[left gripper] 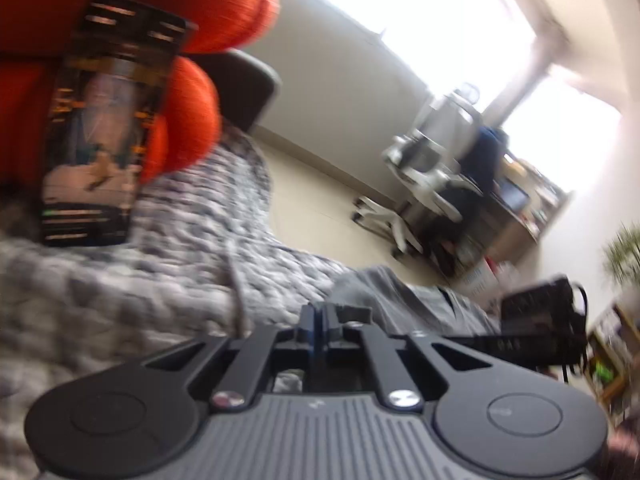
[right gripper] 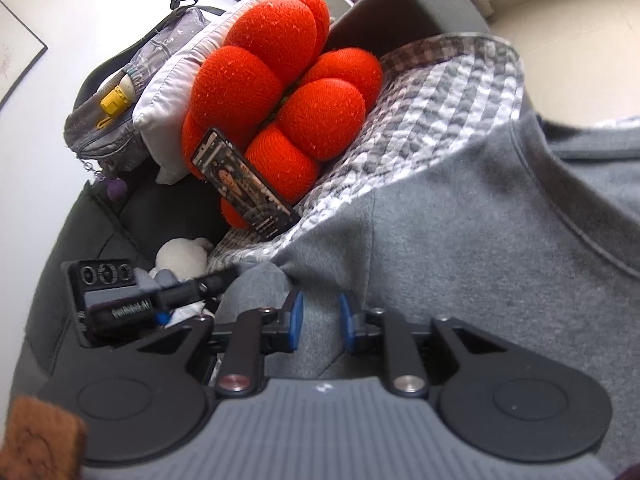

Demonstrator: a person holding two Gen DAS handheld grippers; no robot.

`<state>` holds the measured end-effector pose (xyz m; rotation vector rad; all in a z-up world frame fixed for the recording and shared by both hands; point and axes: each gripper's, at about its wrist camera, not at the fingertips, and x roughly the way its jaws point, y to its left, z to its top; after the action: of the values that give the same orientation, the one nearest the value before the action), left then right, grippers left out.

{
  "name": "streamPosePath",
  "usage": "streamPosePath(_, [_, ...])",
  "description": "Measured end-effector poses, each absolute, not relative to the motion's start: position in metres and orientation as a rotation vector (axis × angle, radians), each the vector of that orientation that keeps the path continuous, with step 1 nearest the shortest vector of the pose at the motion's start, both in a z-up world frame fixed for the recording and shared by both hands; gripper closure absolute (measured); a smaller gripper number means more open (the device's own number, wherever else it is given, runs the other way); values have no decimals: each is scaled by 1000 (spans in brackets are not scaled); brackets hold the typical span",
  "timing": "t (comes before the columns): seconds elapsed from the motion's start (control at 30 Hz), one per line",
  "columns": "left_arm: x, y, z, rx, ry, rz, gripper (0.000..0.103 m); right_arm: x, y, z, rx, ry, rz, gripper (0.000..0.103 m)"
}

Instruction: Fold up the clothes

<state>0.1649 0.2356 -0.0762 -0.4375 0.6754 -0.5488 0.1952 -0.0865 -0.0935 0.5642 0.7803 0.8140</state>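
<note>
Left tongs (left gripper: 319,322): clenched fully, tips together at the edge of the grey garment (left gripper: 404,300); whether any cloth is caught between them cannot be told, the view being blurred. Right tongs (right gripper: 320,322): parted, blue pads (right gripper: 297,318) either side of a low ridge of the garment (right gripper: 460,260), not visibly pressing on it.

The garment lies spread on a checked blanket (right gripper: 436,88) over the sofa, unfolded.

Risks noted:
- If the left tongs hold only a thin edge, or nothing, a lift may drop that corner and skew the fold.
- The right tongs, closing where they stand, may pinch a mid-panel wrinkle rather than a hem, bunching the cloth.
- Either tongs may catch the blanket with the garment and drag it.
- A phone (right gripper: 244,184) leans on the red cushion (right gripper: 280,96) near the garment; tugged bedding could topple it.
</note>
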Motion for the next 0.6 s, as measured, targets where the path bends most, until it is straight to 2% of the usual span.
streamPosePath(0.03, [164,242,-74,-456,691,-494,101,194,-85,-88,539,765,801,61])
streamPosePath(0.2, [164,261,-75,-461,773,-369,101,197,-82,-61,298,668,631,42])
streamPosePath(0.37, [158,263,-69,-340,776,-330,99,224,-93,-65,162,644,440,42])
streamPosePath(0.4, [157,265,-70,-352,775,-350,92,229,-95,-67,146,644,414,42])
streamPosePath(0.47, [157,267,-71,-373,762,-386,71,243,-101,-75,147,660,400,42])
streamPosePath(0.5, [157,266,-71,-378,750,-399,54,249,-103,-79,143,669,391,42])
streamPosePath(0.53, [158,263,-72,-368,737,-398,50,253,-104,-82,139,673,384,42])
streamPosePath(0.6, [160,260,-76,-371,732,-399,52,258,-105,-87,130,668,382,42])
